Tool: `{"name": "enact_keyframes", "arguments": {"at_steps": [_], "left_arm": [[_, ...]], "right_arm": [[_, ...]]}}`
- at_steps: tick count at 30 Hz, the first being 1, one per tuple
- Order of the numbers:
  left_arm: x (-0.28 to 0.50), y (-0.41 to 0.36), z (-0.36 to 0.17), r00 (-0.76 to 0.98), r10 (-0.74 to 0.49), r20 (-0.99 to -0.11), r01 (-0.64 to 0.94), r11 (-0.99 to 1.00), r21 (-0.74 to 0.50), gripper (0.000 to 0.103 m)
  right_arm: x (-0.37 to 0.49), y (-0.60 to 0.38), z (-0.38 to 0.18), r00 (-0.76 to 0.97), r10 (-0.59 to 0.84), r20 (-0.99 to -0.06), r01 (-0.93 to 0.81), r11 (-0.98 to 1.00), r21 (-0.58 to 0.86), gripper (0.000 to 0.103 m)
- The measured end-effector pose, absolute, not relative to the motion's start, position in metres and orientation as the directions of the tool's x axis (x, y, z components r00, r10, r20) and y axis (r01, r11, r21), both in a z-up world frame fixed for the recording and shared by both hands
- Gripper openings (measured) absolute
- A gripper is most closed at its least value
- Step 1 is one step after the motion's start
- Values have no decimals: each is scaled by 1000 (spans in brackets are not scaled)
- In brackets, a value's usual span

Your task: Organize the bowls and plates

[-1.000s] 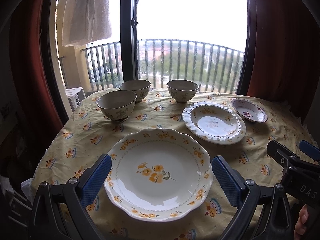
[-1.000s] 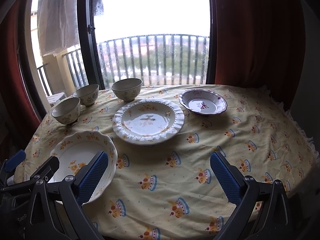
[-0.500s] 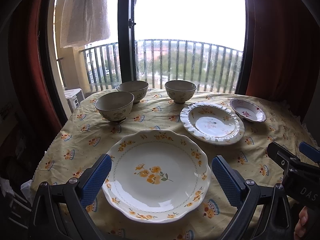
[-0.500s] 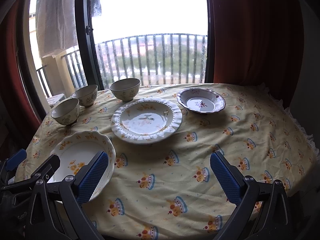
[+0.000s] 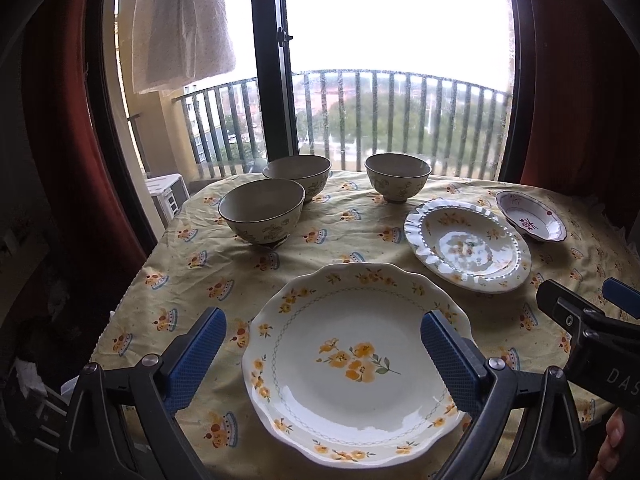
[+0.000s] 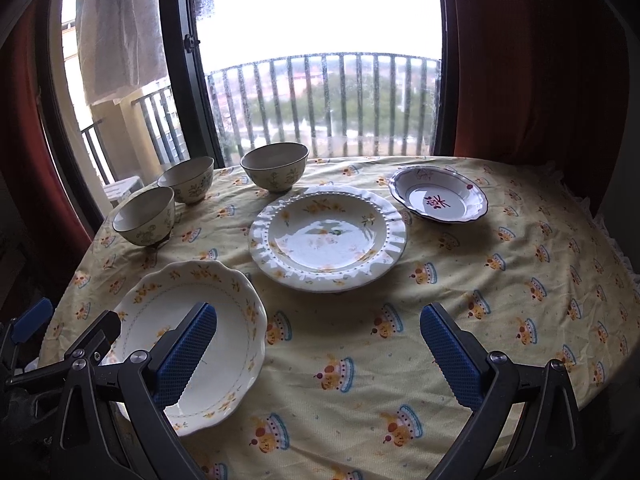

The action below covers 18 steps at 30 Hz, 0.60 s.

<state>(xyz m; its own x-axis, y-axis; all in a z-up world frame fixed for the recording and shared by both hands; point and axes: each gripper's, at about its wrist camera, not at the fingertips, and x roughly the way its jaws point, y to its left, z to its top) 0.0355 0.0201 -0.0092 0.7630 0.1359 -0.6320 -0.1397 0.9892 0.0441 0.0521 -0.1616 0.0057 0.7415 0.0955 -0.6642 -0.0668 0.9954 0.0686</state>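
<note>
A large scalloped plate with yellow flowers [image 5: 352, 364] lies at the table's near left, also in the right wrist view [image 6: 188, 340]. A ruffled white plate [image 5: 468, 246] [image 6: 328, 236] lies in the middle. A small plate with a red motif [image 5: 530, 216] [image 6: 438, 199] lies at the far right. Three beige bowls [image 5: 262, 210] [image 5: 298, 172] [image 5: 398, 176] stand at the far left, also in the right wrist view [image 6: 146, 216] [image 6: 186, 179] [image 6: 275, 167]. My left gripper [image 5: 320, 356] is open above the flowered plate. My right gripper [image 6: 318, 352] is open above bare cloth.
The round table has a yellow patterned cloth [image 6: 500, 280] that hangs over the edges. A window with a balcony railing [image 6: 320, 104] is behind it, with red curtains [image 6: 540, 60] at the sides. The right gripper's body [image 5: 592, 332] shows at the right of the left wrist view.
Both grippers have moved a little forward and lower towards the table. Both stay open. No dish has moved.
</note>
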Motion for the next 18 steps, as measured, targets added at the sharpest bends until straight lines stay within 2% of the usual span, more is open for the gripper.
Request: {"name": "enact_keyframes", "arguments": {"at_steps": [11,18], "left_arm": [[86,63,-31,668,131,-732,-125,990,63,94],[116,81,-61,576,61,-815,-75,997,21,86]], "right_arm": [[97,-108,-20,641,93,-762,-71,996,62,103],[122,-88,-48,545,73,-835,-30,997,68,96]]}}
